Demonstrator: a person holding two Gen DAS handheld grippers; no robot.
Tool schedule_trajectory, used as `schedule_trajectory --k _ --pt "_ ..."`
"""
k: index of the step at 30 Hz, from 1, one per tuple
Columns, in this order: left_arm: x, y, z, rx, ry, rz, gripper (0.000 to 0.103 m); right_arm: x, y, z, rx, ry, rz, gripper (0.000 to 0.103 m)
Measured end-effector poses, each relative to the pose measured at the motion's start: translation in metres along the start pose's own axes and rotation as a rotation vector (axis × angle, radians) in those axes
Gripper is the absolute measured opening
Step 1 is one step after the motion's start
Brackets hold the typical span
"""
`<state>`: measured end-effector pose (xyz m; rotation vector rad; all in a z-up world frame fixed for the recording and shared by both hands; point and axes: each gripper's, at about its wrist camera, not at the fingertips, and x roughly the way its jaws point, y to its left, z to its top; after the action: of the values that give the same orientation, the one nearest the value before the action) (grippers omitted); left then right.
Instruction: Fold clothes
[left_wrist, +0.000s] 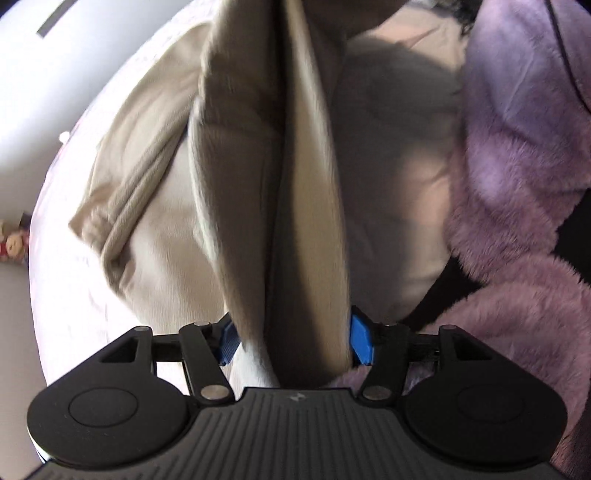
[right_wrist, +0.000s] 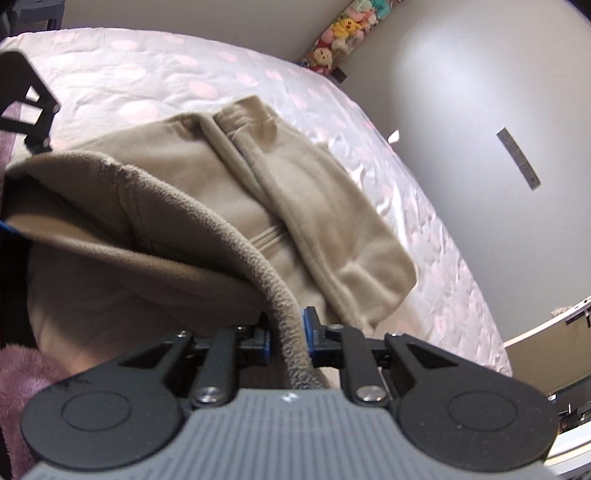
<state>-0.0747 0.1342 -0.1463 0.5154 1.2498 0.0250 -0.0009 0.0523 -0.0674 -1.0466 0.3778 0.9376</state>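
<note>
Each hand-held gripper, left (left_wrist: 291, 343) and right (right_wrist: 287, 334), is clamped on a hem of the soft, light beige fleece (right_wrist: 295, 192), which drapes limply toward the bed (right_wrist: 424, 221), best held by its thick edges.

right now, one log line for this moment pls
step: fold in progress | left gripper: shut on beige fleece garment | right gripper: shut on its edge | rest of garment: on bed
</note>
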Motion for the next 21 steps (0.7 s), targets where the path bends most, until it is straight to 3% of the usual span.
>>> schedule_trajectory --k 1,2,3,11,15,21 --pt "0.001 0.003 -0.001 -0.012 0.001 0.002 0.038 0.0 -0.001 0.001 -0.003 0.001 0.002 0.017" --pt "0.001 0.009 -0.001 -0.032 0.003 0.007 0.019 0.0 -0.001 0.001 -0.01 0.005 0.006 0.017" --pt "-0.001 0.018 0.0 -0.06 0.001 0.014 0.012 -0.001 0.0 0.001 -0.017 0.011 0.009 0.017" --pt "-0.047 0.092 0.022 -0.203 -0.165 0.117 0.01 0.004 -0.016 -0.009 0.039 0.039 -0.019 0.017" --pt "-0.023 0.084 0.039 -0.164 -0.143 0.173 0.01 0.026 -0.021 -0.017 0.103 0.075 0.01 0.017" --pt "0.021 0.061 0.045 -0.189 -0.141 0.227 0.012 0.066 -0.007 -0.036 0.174 0.124 0.038 0.018"
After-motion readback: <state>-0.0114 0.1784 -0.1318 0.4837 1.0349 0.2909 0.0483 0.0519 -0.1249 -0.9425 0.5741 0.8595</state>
